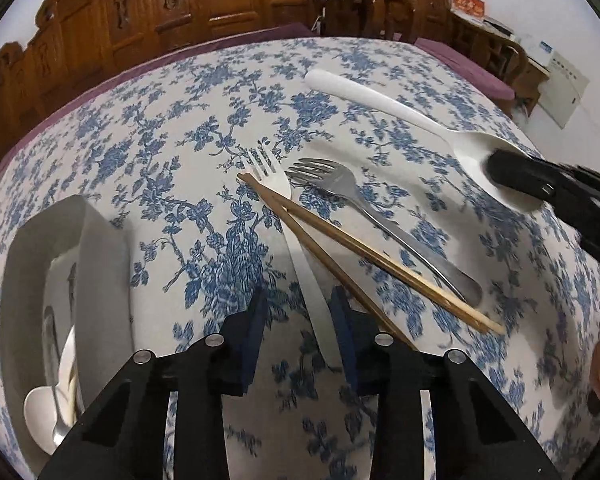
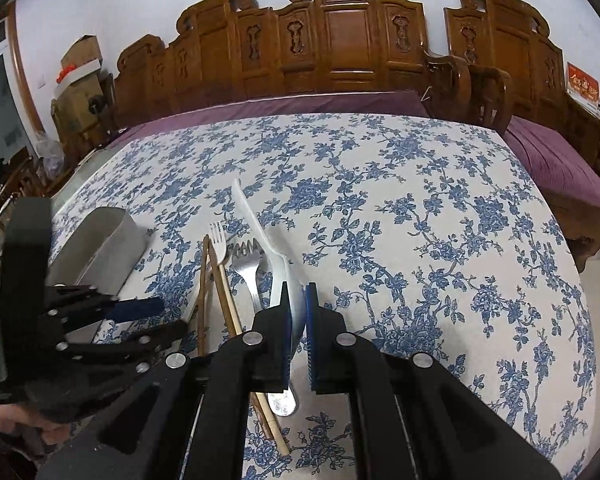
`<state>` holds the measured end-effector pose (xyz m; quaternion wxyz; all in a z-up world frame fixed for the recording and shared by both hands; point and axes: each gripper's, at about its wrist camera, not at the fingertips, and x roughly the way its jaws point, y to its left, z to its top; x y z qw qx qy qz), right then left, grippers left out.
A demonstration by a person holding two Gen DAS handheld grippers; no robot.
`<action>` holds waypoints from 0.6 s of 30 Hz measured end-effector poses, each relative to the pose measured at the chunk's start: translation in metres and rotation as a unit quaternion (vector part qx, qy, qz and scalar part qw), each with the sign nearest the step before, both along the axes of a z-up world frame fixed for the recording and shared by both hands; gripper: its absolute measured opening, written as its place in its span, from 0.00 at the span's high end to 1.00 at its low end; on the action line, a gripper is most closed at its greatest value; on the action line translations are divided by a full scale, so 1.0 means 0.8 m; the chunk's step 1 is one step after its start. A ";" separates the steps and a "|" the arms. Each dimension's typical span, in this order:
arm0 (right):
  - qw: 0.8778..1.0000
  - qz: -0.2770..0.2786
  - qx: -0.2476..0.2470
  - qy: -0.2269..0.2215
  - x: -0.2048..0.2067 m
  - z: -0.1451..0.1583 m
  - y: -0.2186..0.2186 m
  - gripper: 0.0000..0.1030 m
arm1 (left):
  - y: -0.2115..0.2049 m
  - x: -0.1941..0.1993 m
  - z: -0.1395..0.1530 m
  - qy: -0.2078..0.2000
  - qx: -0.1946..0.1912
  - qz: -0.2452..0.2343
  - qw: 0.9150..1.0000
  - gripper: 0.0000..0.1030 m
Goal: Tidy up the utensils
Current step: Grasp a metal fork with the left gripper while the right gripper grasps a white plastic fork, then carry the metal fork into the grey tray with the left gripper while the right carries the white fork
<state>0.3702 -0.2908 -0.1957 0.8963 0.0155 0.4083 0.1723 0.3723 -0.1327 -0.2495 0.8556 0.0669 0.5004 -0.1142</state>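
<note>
Blue flowers run all over the tablecloth [image 1: 204,128] where the loose cutlery lies. The left gripper [image 1: 302,340] points down over the near end of the white plastic fork [image 1: 300,256]; the fork's handle passes between its 2 blue-padded fingers [image 1: 256,332], and a gap shows on the left side, so the pads are not pressing on it. A pair of wooden chopsticks [image 1: 364,252] crosses over that fork, one stick running just beside the right finger. A metal fork [image 1: 384,220] lies to their right, tines away. The right gripper [image 2: 299,328] is clamped on the bowl of the white plastic spoon [image 2: 260,232], whose long handle stretches away across the cloth. To the left stands a grey metal holder [image 1: 100,248], well apart from the forks, with a metal spoon [image 1: 54,340] and other pieces inside. A carved wooden bench [image 2: 340,48] with purple cushions lines the wall behind.
</note>
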 end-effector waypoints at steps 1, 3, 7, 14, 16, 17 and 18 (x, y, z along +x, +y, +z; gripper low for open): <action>1.000 0.000 -0.001 0.000 0.000 0.000 0.001 0.93 | 0.001 0.005 -0.004 0.005 0.001 0.004 1.000 0.71; 1.000 0.002 -0.001 0.000 -0.001 -0.001 0.002 0.93 | 0.004 0.012 -0.007 0.004 0.000 0.010 1.000 0.74; 1.000 0.002 -0.003 -0.001 -0.001 -0.001 0.002 0.93 | 0.005 0.023 -0.008 0.000 0.006 0.019 1.000 0.89; 1.000 0.007 -0.004 0.001 -0.003 -0.002 0.004 0.93 | 0.020 0.030 0.002 -0.015 0.017 0.036 0.999 0.93; 1.000 0.008 -0.006 0.001 -0.004 -0.002 0.007 0.93 | 0.025 0.032 0.011 -0.025 0.018 0.043 0.999 0.93; 1.000 0.009 -0.005 0.001 -0.004 -0.002 0.007 0.93 | 0.026 0.032 0.014 -0.029 0.020 0.044 0.998 0.93; 1.000 0.009 -0.005 0.002 -0.004 -0.002 0.008 0.93 | 0.027 0.033 0.018 -0.033 0.022 0.045 0.998 0.93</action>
